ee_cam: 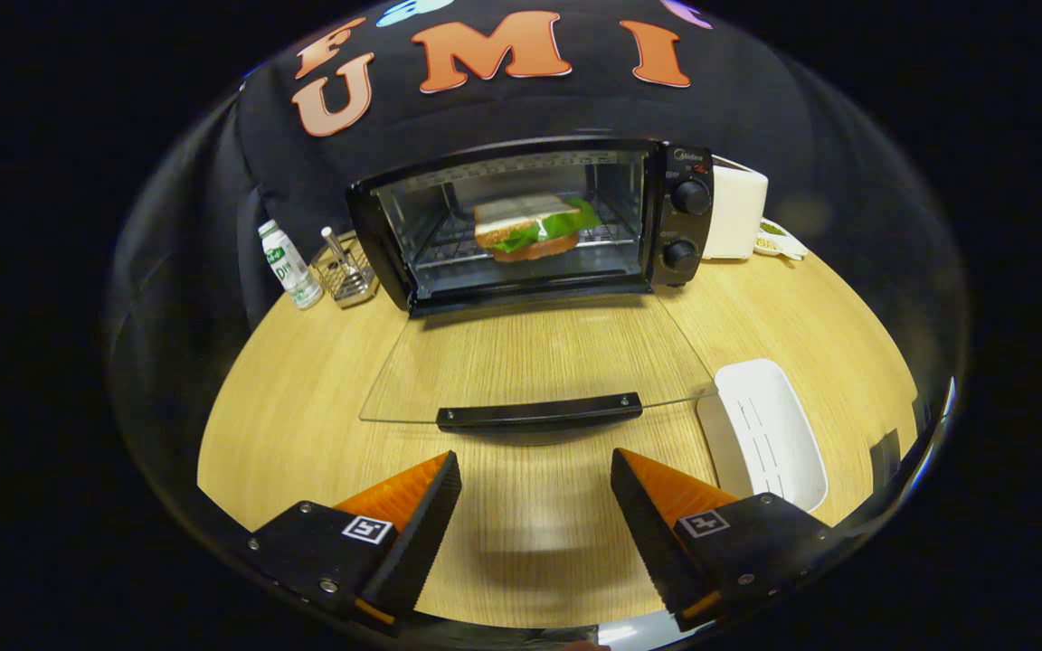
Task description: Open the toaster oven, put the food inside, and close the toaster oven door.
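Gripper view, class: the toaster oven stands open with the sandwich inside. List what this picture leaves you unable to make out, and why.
- Sandwich filling, gripper view: the green leaf shows; anything else is too small to tell.
- Toaster oven knob settings: markings too small.
- White appliance beside the oven: partly hidden by the oven's side.
- Wire holder contents: too small to identify.
- White dish: near end hidden behind the open gripper.

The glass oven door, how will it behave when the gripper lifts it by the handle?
The glass oven door looks rigid, so it should swing as one piece. Its black handle is narrow and smooth, possibly slippery. The open gripper sits just short of it.
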`<state>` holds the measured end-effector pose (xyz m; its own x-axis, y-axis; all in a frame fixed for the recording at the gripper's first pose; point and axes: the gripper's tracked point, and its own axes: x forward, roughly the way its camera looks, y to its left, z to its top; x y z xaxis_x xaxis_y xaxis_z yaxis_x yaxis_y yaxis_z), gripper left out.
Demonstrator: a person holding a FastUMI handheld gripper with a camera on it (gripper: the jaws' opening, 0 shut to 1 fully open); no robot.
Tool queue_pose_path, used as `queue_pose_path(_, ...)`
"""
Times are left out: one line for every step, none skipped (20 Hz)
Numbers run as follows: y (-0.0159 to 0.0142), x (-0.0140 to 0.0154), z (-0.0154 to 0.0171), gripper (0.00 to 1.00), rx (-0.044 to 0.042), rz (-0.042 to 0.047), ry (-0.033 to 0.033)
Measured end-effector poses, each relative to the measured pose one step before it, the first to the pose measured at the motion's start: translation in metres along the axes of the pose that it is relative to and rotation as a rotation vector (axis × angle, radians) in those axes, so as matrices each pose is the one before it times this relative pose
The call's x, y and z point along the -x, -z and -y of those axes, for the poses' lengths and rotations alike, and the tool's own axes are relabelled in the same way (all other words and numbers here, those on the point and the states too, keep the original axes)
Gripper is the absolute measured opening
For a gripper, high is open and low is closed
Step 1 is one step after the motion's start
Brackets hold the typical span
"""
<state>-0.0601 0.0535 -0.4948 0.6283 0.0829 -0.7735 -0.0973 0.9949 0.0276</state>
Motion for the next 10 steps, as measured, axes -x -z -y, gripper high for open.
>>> queue_pose_path(0.0029,-0.00441,0.00127,0.99,0.01122,-0.01462,0.00535)
queue_pose_path(0.00031,-0.00478,0.00171,0.99,0.00929,-0.00721,0.0079)
queue_pose_path(0.00065,-0.00489,0.00514,0.99,0.01153,-0.01199,0.0146)
queue_pose_path(-0.00008,-0.00531,0.00281,0.99,0.0125,-0.01486,0.00822)
queue_pose_path(0.00157,-0.00505,0.00132,0.99,0.00875,-0.02023,0.0066)
queue_pose_path(0.00131,-0.00402,0.00009,0.99,0.00898,-0.01851,0.00021)
queue_pose_path(0.00088,-0.00448,0.00034,1.0,0.01088,-0.01042,0.00259)
queue_pose_path(-0.00064,-0.00282,0.00014,0.99,0.01139,-0.0032,0.00422)
queue_pose_path(0.00032,-0.00235,-0.00051,0.99,0.00845,-0.00413,-0.00094)
queue_pose_path(-0.00199,-0.00213,-0.00187,0.99,0.00306,0.002,-0.00259)
